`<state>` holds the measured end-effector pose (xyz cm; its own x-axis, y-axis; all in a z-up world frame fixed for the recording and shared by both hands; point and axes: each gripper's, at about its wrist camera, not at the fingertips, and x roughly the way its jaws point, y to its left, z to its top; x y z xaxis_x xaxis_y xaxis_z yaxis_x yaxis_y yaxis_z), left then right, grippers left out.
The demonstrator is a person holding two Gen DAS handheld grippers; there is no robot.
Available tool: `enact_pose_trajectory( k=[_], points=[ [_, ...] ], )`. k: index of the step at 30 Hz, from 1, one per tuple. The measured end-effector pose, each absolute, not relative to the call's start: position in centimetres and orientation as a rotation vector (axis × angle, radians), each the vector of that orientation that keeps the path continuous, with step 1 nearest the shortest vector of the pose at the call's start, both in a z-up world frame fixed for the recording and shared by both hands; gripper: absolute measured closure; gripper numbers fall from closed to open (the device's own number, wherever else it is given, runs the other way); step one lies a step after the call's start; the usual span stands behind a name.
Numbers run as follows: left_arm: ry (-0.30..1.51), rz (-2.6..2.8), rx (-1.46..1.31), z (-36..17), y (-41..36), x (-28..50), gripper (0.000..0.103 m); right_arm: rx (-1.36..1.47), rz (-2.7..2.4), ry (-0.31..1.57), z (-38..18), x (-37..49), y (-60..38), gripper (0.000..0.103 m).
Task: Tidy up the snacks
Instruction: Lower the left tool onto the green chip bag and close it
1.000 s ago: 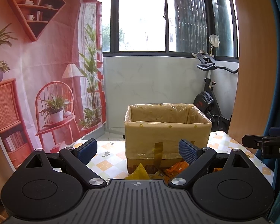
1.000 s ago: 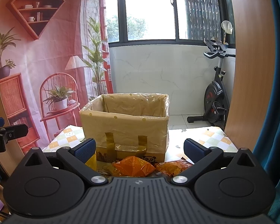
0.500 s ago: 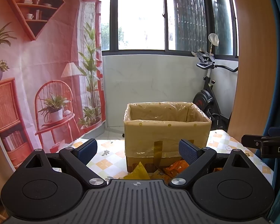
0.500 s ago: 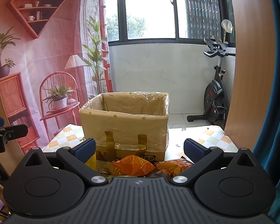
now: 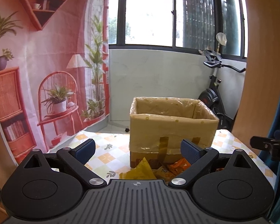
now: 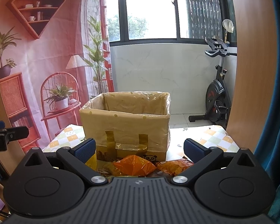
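An open cardboard box [image 5: 172, 128] lined with yellowish plastic stands on the checked tablecloth [image 5: 102, 149]; it also shows in the right wrist view [image 6: 128, 128]. Orange and yellow snack packets [image 6: 134, 165] lie in front of the box, seen too in the left wrist view [image 5: 140, 170]. My left gripper [image 5: 138, 149] is open and empty, held above the packets short of the box. My right gripper [image 6: 139, 149] is open and empty, likewise short of the box. The inside bottom of the box is hidden.
The other gripper shows at the right edge of the left wrist view [image 5: 270, 145] and at the left edge of the right wrist view [image 6: 7, 136]. A printed backdrop [image 5: 46, 65] hangs left. An exercise bike [image 6: 216, 93] stands behind. A wooden panel [image 6: 252, 56] is right.
Both views have shifted only slightly; the box sits a little higher in frame. Both grippers stay open and empty.
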<state>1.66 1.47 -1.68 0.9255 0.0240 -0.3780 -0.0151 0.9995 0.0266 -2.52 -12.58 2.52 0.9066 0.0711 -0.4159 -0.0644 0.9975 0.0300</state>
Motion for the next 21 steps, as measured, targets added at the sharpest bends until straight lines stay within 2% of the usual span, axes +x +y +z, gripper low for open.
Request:
enact_pose_trajectory(
  k=[7,21],
  points=[
    [0.528,0.045,0.069,-6.3,2.6,4.8,0.004,0.116,0.077,0.399,-1.5,-1.0,-13.6,0.000],
    [0.808,-0.058,-0.030,-16.0,5.3,8.6,0.004,0.158,-0.040,0.533,-10.3,3.0,-14.1,0.000]
  ],
)
